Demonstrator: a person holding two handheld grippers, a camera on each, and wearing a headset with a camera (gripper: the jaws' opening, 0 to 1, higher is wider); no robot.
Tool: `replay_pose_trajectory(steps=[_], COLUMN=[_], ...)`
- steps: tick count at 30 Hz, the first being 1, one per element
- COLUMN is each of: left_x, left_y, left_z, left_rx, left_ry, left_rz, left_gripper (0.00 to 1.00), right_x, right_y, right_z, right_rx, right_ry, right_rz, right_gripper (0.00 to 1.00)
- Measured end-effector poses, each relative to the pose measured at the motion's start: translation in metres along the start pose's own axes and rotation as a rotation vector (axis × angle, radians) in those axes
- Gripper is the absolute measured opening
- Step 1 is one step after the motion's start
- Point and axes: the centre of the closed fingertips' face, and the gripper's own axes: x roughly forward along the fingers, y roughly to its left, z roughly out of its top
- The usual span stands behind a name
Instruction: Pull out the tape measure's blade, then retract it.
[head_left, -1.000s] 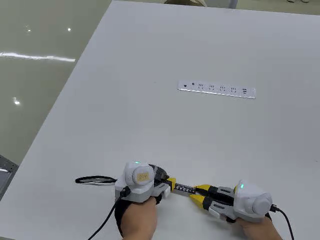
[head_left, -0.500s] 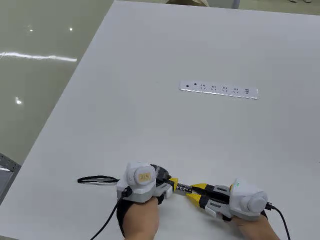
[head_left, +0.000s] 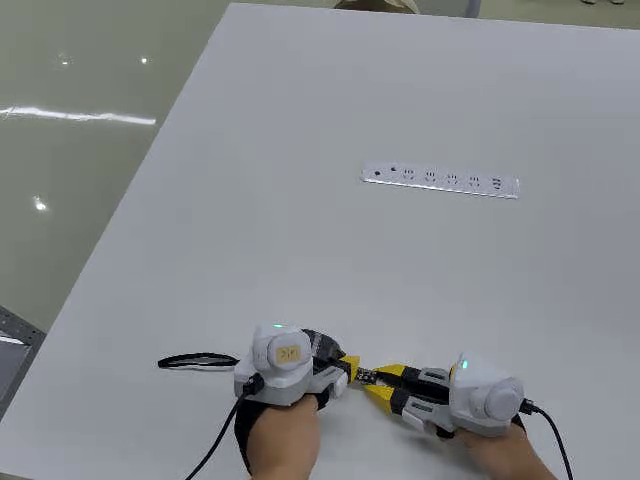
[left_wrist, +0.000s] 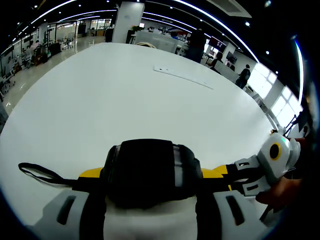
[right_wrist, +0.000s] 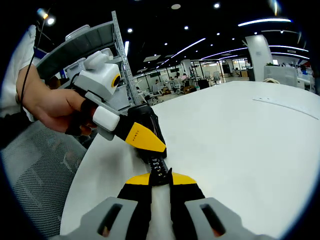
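Note:
The tape measure (head_left: 322, 350) is a black case with a grey band, and my left gripper (head_left: 336, 366) is shut on it at the table's near edge. In the left gripper view the case (left_wrist: 149, 171) sits between the yellow-tipped jaws. A short piece of the blade (head_left: 362, 376) sticks out to the right. My right gripper (head_left: 380, 384) is shut on the blade's end, close to the case. The right gripper view has the numbered blade (right_wrist: 158, 167) pinched between the yellow pads (right_wrist: 185, 179), with the case (right_wrist: 146, 119) just beyond.
The case's black wrist strap (head_left: 195, 360) trails left on the white table (head_left: 300, 200). A white power strip (head_left: 440, 181) lies flat further back at the right. Floor lies beyond the table's left edge (head_left: 130, 200).
My right gripper has moved left toward the case, and the exposed blade has grown shorter. The left gripper has stayed in place.

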Motion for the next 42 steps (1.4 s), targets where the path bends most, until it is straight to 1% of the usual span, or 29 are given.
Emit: replay_pose_trajectory(steps=[2, 12, 15, 21, 27, 35, 42], left_x=[0.000, 0.000, 0.000, 0.000, -0.001, -0.001, -0.001], left_y=[0.000, 0.000, 0.000, 0.000, 0.000, 0.000, -0.001], left_z=[0.000, 0.001, 0.001, 0.001, 0.001, 0.002, 0.002], left_rx=[-0.003, -0.017, -0.020, -0.024, -0.023, -0.026, -0.009], left_ry=[0.000, -0.001, -0.001, 0.000, -0.001, 0.004, 0.005], left_rz=[-0.003, -0.013, -0.014, -0.015, -0.018, -0.020, -0.028], left_gripper=[0.71, 0.71, 0.71, 0.71, 0.71, 0.71, 0.72], right_x=[0.005, 0.022, 0.024, 0.027, 0.027, 0.027, 0.027], right_y=[0.000, 0.004, 0.005, 0.005, 0.006, 0.005, 0.005], right_z=[-0.001, 0.005, 0.006, 0.006, 0.006, 0.007, 0.006], right_rx=[-0.004, -0.011, -0.015, -0.017, -0.011, -0.002, -0.006], right_ry=[0.001, 0.005, 0.006, 0.009, 0.010, 0.007, 0.011], right_rz=[0.003, 0.017, 0.020, 0.025, 0.030, 0.024, 0.020], right_gripper=[0.12, 0.12, 0.12, 0.12, 0.12, 0.13, 0.14])
